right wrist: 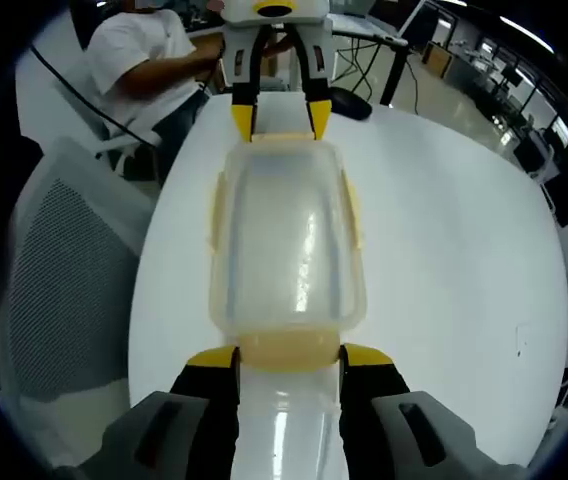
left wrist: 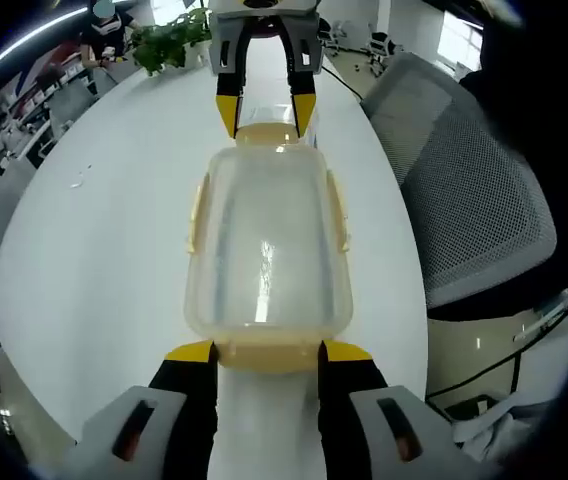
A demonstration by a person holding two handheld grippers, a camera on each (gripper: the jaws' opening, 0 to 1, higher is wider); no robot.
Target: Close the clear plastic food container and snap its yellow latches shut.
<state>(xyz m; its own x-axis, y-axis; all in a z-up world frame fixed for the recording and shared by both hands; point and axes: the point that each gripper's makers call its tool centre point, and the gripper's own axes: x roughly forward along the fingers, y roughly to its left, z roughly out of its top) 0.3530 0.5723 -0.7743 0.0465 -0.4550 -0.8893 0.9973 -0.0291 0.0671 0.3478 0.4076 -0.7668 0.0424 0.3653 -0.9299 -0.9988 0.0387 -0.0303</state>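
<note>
Container (left wrist: 267, 245), clear plastic, lid on, yellow latches (left wrist: 339, 210) along its sides, lies on white desk (left wrist: 114, 240). Left hand-held gripper (left wrist: 267, 352) and right hand-held gripper (right wrist: 289, 357) spread, each straddling an end latch.

Container between two tongs
Left tongs (left wrist: 267, 352) and right tongs (left wrist: 264, 108) flank the clear container's (left wrist: 267, 250) yellow end latches on the white worktop (left wrist: 114, 240).
</note>
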